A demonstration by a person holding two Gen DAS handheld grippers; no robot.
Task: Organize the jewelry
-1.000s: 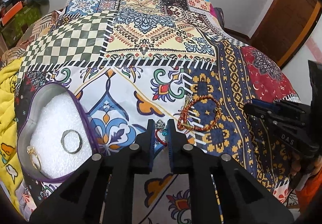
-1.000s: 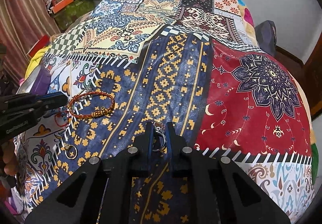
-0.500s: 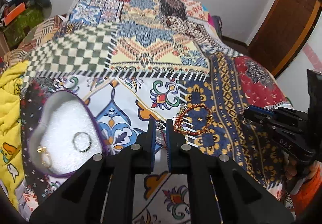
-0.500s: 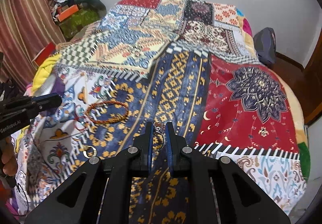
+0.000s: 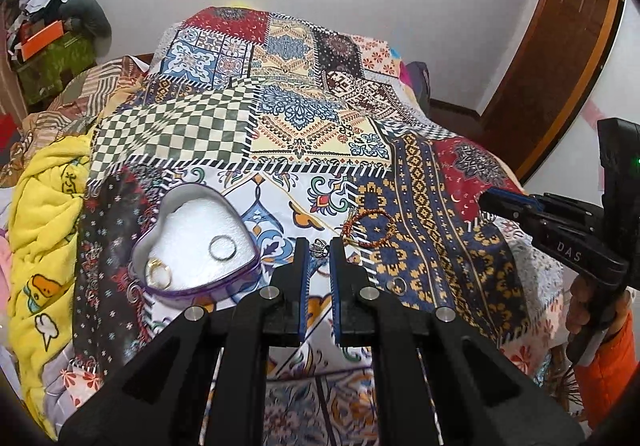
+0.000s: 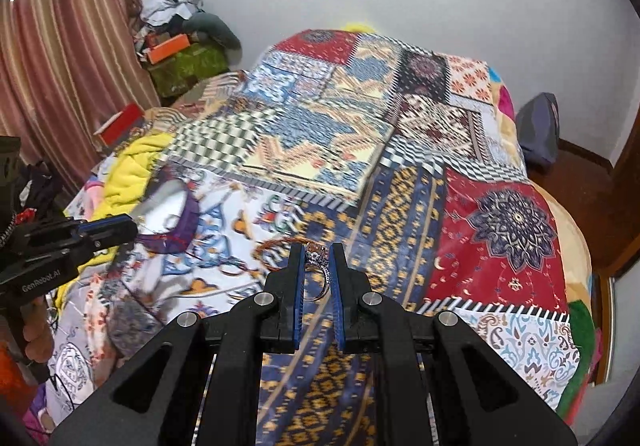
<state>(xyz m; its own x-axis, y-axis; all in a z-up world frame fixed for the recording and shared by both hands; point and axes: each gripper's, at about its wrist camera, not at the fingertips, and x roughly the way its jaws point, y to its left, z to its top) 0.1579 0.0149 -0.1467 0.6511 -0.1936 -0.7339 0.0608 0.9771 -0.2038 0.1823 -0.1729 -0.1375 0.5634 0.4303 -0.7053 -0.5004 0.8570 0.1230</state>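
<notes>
Right now both my grippers hang above the bed, whose patchwork bedspread (image 5: 320,133) is spread flat. My left gripper (image 5: 319,246) has its fingers pressed nearly together on a small silver piece (image 5: 318,246) with a thin red thread on it; what exactly it is, I cannot tell. My right gripper (image 6: 318,258) has its fingers closed on a stone-set ring (image 6: 317,261), the band hanging down between the blue pads.

Left of my left gripper a heart-shaped tin (image 5: 240,278) with a purple wall and white padding lies open on the bedspread. Inside it sit a plain silver ring (image 5: 222,248) and a gold ring (image 5: 159,270), apart from each other. A red and gold braided bracelet (image 5: 370,226) lies on the bedspread just beyond my left fingertips, to the right. Another small ring (image 5: 397,286) lies on the blue and yellow patch nearer me. A yellow blanket (image 5: 44,230) is bunched along the bed's left edge.
</notes>
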